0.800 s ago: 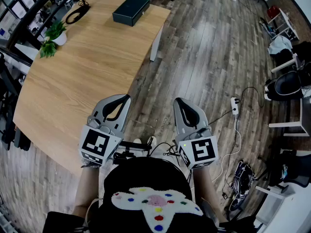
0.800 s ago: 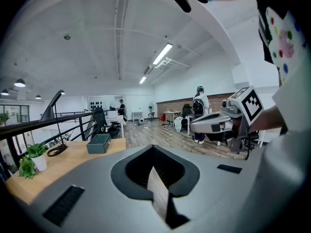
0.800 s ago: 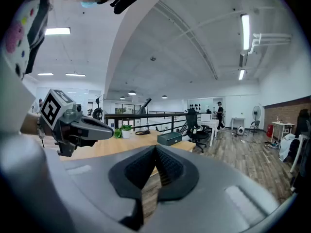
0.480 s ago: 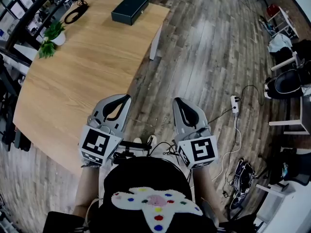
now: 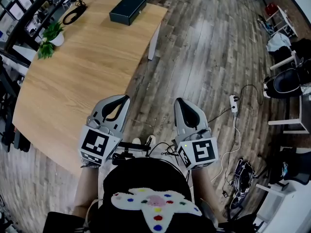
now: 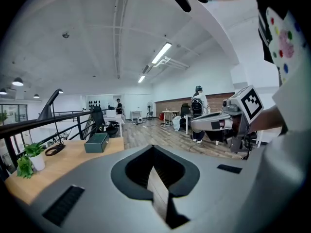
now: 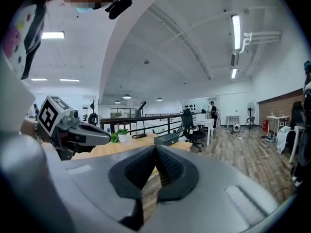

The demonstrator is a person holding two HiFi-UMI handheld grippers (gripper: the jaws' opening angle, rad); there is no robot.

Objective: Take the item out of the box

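A dark green closed box point(image 5: 127, 9) lies at the far end of the wooden table point(image 5: 82, 72), lid down. It also shows small in the left gripper view, box point(image 6: 96, 142), and in the right gripper view, box point(image 7: 166, 139). My left gripper point(image 5: 123, 98) is held close to my body over the table's near edge, shut with nothing in it. My right gripper point(image 5: 178, 102) hovers beside it over the floor, also shut and empty. Both are far from the box. Each gripper appears in the other's view: right gripper point(image 6: 221, 121), left gripper point(image 7: 73, 126).
A small potted plant point(image 5: 51, 37) and a coiled black cable point(image 5: 74, 16) sit at the table's far left. A railing runs behind the table. A power strip with cables point(image 5: 233, 105) lies on the plank floor to the right, near chairs point(image 5: 286, 81).
The head view has shifted slightly, so the box sits a little further left in the picture. Both grippers keep the same pose, shut.
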